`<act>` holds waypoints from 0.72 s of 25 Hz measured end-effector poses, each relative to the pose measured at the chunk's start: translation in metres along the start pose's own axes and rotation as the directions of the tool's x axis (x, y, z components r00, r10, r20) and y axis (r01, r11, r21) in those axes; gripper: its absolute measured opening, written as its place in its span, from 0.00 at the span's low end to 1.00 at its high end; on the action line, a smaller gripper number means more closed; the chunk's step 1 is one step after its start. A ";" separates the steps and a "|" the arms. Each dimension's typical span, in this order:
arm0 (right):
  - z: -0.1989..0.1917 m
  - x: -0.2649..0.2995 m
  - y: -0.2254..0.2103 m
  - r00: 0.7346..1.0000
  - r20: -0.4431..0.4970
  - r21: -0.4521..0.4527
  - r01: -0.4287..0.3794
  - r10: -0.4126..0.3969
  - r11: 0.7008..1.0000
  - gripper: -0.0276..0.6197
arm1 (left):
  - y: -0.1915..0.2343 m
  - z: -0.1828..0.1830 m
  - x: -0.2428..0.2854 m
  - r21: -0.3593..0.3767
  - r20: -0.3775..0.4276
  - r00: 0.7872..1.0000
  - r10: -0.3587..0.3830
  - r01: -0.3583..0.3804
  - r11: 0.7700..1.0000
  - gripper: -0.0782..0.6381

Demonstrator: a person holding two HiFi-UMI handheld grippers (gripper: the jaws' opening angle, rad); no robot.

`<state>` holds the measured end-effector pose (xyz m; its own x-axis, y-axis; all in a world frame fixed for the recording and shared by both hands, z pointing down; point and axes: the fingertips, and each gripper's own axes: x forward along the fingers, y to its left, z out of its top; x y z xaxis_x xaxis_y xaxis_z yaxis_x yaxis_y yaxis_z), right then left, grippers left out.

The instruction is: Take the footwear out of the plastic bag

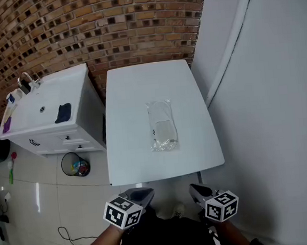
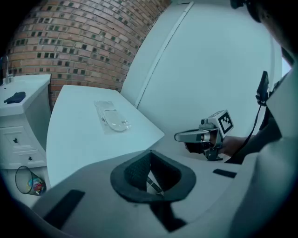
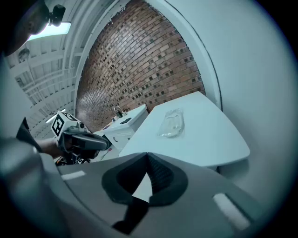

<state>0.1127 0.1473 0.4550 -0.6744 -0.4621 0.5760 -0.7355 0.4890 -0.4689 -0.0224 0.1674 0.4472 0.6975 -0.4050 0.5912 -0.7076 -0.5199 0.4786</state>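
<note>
- White sink cabinet (image 1: 45, 110) stands furthest left against the brick wall (image 1: 81, 24). A dark cloth (image 1: 63, 113) lies on its top, and a small waste bin (image 1: 74, 164) sits on the floor tiles beside it.
- Left gripper (image 1: 142, 191) is held low, close to the person's body and short of the near edge of the bench (image 1: 140, 88), with its nose aimed at the bench. In the left gripper view its fingers (image 2: 135, 169) are pressed together with nothing between them, and they touch nothing. The marker cube hides most of the hand that carries it, so only a forearm shows.
- Plastic bag (image 1: 162, 125) lies flat near the middle of the bench, its long side running away from the person. It is well apart from both grippers. The bag is clear and crinkled, with something pale inside. I take that for the footwear, but its shape is hard to make out from any view.
- Right gripper (image 1: 198, 189) hangs level with the left one, just beside it, and is also short of the bench edge and pointed forward. In the right gripper view its fingers (image 3: 160, 174) are closed on each other and empty. Its hand is tucked under the cube and cut off by the picture's lower edge.
- Pale wall (image 1: 267, 82) fills the right side, close against the bench.
</note>
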 end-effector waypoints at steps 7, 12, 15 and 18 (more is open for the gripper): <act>0.039 0.057 0.020 0.999 0.009 -0.009 0.047 -0.047 0.999 0.05 | 0.052 0.034 -0.013 0.098 -0.017 0.996 -0.085 0.086 0.991 0.12; 0.062 0.080 0.024 0.995 0.044 0.018 0.093 -0.094 0.995 0.05 | 0.087 0.048 -0.016 0.115 -0.028 0.993 -0.115 0.117 0.986 0.12; 0.077 0.084 0.026 0.990 0.062 -0.021 0.127 -0.126 0.992 0.05 | 0.103 0.054 -0.020 0.111 -0.024 0.991 -0.130 0.132 0.985 0.12; 0.081 0.085 0.021 0.988 0.043 -0.052 0.149 -0.147 0.987 0.05 | 0.113 0.056 -0.019 0.125 -0.025 0.991 -0.135 0.137 0.983 0.12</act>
<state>0.0343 0.0584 0.4403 -0.5610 -0.5604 0.6093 -0.8236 0.4523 -0.3422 -0.1090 0.0745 0.4542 0.7835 -0.3124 0.5371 -0.5857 -0.6600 0.4705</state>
